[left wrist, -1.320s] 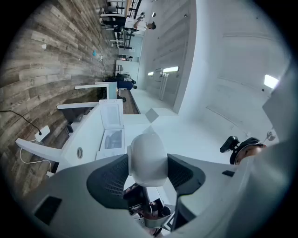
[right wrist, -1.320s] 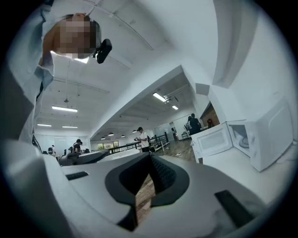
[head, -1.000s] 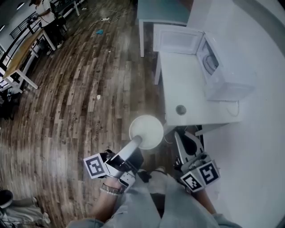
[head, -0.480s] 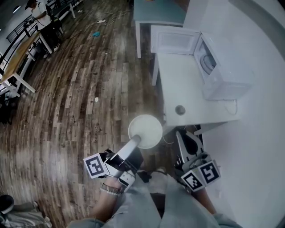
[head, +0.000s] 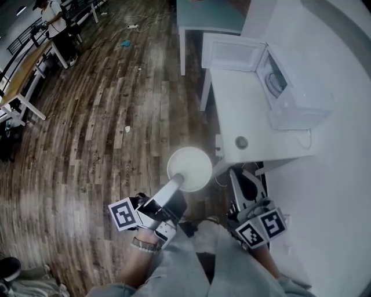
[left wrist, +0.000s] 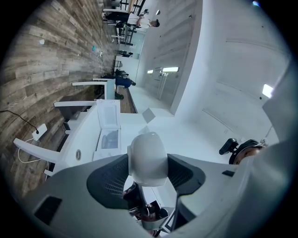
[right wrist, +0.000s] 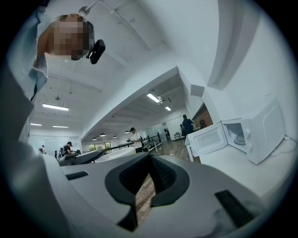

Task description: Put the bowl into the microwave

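A white bowl (head: 189,168) hangs over the wooden floor just left of the white table's (head: 243,116) near corner. My left gripper (head: 178,183) is shut on its rim; in the left gripper view the bowl (left wrist: 148,155) fills the gap between the dark pads. The white microwave (head: 293,96) stands at the table's far right, its door (head: 232,52) swung wide open toward the left. The right gripper view shows the microwave (right wrist: 260,132) with its open door (right wrist: 209,138) ahead at the right. My right gripper (head: 242,187) is shut and empty, below the table's near edge.
A small round object (head: 242,142) lies on the table near its front edge. A teal-topped table (head: 208,14) stands beyond the microwave. Desks and a person (head: 55,17) are far off at the upper left, across the wooden floor (head: 104,116).
The table and microwave have shifted slightly right in the head view. The bowl stays gripped in the left gripper and the right gripper stays shut.
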